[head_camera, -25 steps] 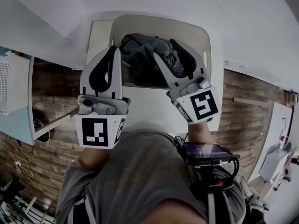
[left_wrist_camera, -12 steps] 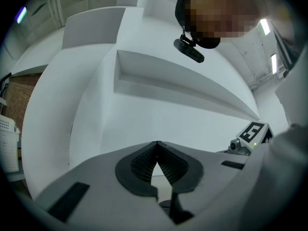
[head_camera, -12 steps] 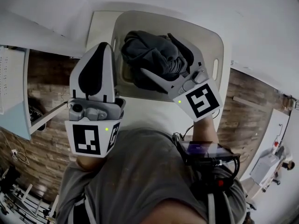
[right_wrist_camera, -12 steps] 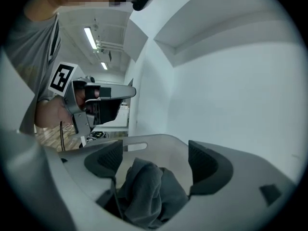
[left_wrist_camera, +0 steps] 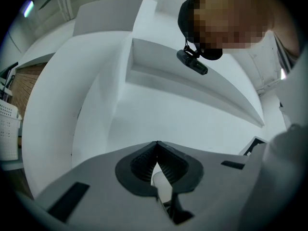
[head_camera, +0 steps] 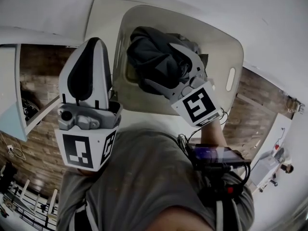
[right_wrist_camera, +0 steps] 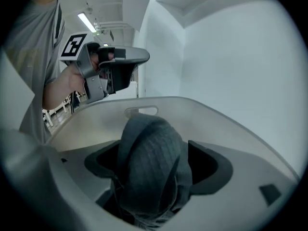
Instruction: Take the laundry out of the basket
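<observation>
A heap of dark grey laundry (head_camera: pixel 149 47) lies in the white basket (head_camera: pixel 231 47). My right gripper (head_camera: pixel 156 61) reaches into the basket, its jaws spread wide on either side of the heap. In the right gripper view the ribbed dark cloth (right_wrist_camera: pixel 149 153) bulges up between the pads, and I cannot see them squeezing it. The basket's wall (right_wrist_camera: pixel 202 114) curves behind. My left gripper (head_camera: pixel 94 42) is raised to the left of the basket, outside it, with its jaws together and nothing in them. The tips meet in the left gripper view (left_wrist_camera: pixel 157 143). The same gripper shows in the right gripper view (right_wrist_camera: pixel 139 57).
The basket stands on a white table (head_camera: pixel 103 18). Wooden flooring (head_camera: pixel 43 76) shows on both sides of it. A white perforated bin (left_wrist_camera: pixel 7 129) stands at the far left of the left gripper view. A dark device (head_camera: pixel 214 155) hangs at the person's waist.
The left gripper's jaws have shut, and it has pulled back to the left, away from the basket. The right gripper's jaws have spread wider around the dark laundry.
</observation>
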